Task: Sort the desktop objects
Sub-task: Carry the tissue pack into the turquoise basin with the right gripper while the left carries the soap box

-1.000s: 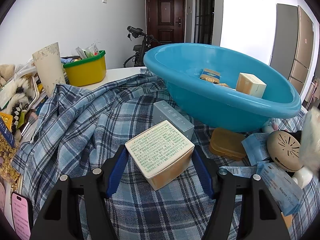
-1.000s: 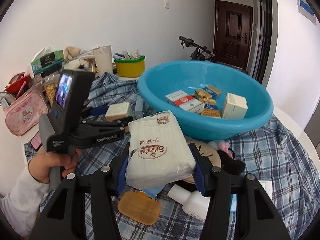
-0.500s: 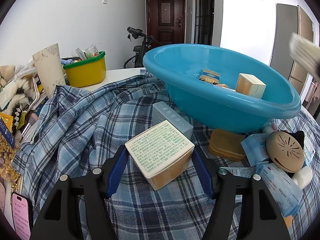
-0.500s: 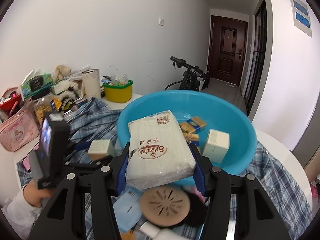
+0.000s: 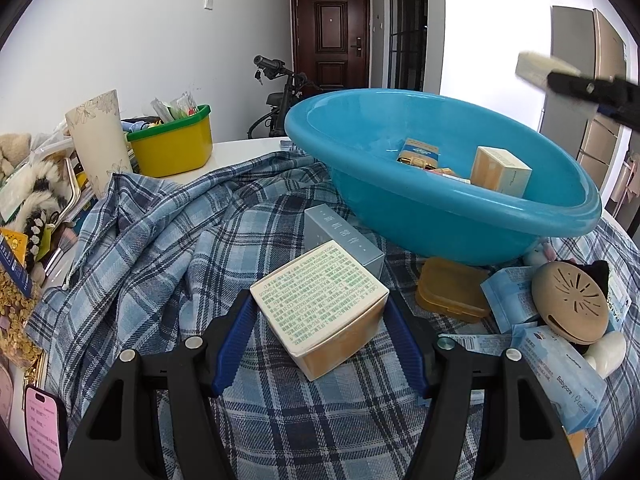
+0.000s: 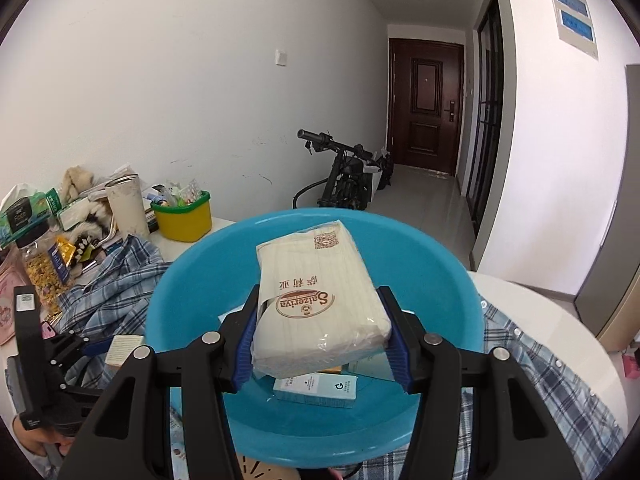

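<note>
the right gripper (image 6: 322, 334) is clamped on a cream plastic-wrapped pack of tissues (image 6: 318, 300), its blue pads pressing both long sides, and the pack hangs above the inside of the big round turquoise plastic basin (image 6: 460, 280). under it, on the basin floor, lies a pale blue-and-white flat carton (image 6: 316, 390). from the left wrist camera the same basin (image 5: 440, 216) shows a small cream cube box (image 5: 500, 170) and a blue-and-gold cigarette pack (image 5: 418, 152) inside, while the black arm of the right gripper and the end of the tissue pack appear blurred above the basin's far right rim. the left gripper (image 5: 320, 338) is closed on a cream square box with green print on its top (image 5: 320, 304), gripped corner to corner between the blue pads, low over the blue plaid cloth (image 5: 160, 248) that covers the table. just behind this box lies a grey-silver oblong box (image 5: 340, 236), near the basin's base. to the right on the cloth lie an amber plastic lidded case (image 5: 450, 288), pale blue wipe packets (image 5: 560, 376) and a round tan slotted disc (image 5: 572, 306). at the back left stand a yellow tub with a green rim (image 5: 172, 148) and a cream floral cup (image 5: 100, 136).
</note>
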Demonstrator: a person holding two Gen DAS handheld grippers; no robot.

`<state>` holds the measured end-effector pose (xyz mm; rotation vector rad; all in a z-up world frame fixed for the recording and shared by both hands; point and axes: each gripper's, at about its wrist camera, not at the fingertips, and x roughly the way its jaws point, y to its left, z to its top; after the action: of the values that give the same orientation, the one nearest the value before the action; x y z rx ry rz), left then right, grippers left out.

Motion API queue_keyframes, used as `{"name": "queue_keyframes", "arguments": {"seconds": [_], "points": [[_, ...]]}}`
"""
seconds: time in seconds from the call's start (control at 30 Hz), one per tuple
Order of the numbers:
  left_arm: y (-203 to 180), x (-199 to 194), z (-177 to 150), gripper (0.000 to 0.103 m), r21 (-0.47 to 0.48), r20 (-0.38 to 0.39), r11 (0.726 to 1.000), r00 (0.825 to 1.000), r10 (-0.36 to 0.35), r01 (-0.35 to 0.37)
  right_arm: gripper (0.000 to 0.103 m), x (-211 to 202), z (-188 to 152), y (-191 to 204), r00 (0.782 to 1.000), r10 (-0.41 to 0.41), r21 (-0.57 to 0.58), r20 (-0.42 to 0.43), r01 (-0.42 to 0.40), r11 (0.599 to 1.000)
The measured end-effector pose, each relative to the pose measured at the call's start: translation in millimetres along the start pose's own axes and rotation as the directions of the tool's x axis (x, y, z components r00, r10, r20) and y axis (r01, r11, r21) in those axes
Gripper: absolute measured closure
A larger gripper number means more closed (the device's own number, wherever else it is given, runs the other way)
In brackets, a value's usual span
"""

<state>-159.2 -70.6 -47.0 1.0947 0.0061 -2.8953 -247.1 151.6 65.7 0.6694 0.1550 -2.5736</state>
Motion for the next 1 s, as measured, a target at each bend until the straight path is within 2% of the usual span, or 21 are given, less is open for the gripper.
{"name": "queue_keyframes", "arguments": {"seconds": [0.13,0.43,0.7,1.0], "points": [[0.3,-0.3,0.2,0.035,0.004,0.002,1.0,1.0,0.0,0.0,0.05,11.3,-10.9,-2.6,0.999,0.007,0.002,-0.032,-0.007,1.0],[5.1,2.9,0.6,0.035,-0.013,-0.008,0.999,0.999,-0.033,0.033,0.05,7.0,-13.9,2.2,1.0,0.008,-0.009,-0.016,-0.008,1.0],[6.3,-4.0,0.9,0.035,-0.009,-0.013,1.0,1.0,-0.024,0.024,0.05,2.9,-14.6,-2.5,1.0,0.012,0.013,-0.011,-0.012,1.0],[15.1,-64.5,22.9,0.035,0.001,0.105,1.0,0.994,0.021,-0.021,0.05,-1.6,-15.0,0.0,0.999,0.035,0.016,-0.003,-0.035,0.999]]}}
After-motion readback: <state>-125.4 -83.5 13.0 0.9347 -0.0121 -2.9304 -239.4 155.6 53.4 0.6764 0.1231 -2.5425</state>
